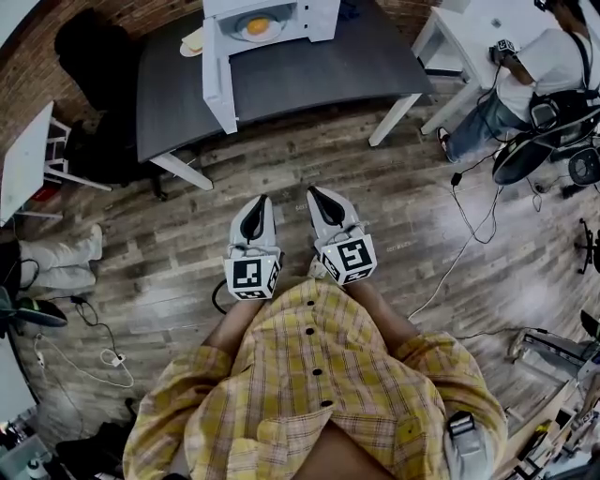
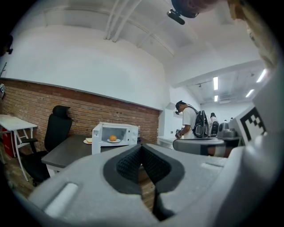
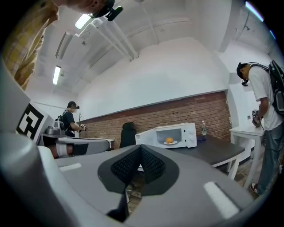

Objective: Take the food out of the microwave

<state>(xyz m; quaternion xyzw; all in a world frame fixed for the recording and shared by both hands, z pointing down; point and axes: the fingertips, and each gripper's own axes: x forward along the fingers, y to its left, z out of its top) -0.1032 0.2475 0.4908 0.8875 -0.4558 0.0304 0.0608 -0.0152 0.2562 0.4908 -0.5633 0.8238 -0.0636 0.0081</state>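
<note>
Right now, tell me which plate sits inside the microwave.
The plate carrying the round orange food, inside the open microwave; the other plate lies outside on the dark table, beside it.

surface: dark table (image 1: 356,66), 12 o'clock in head view | on it: white microwave (image 1: 319,19) at far edge, door swung open toward 7 o'clock | small plate (image 1: 192,43) just beside microwave, at its 9 o'clock | below: wood-plank floor (image 1: 281,178)

Your shirt (image 1: 319,375): yellow plaid, long sleeves, dark buttons. Your left gripper (image 1: 259,201) and right gripper (image 1: 316,193): pale grey shells, black ribbed pads (image 2: 128,165), each carrying a white cube (image 1: 251,277) with black square markers
</note>
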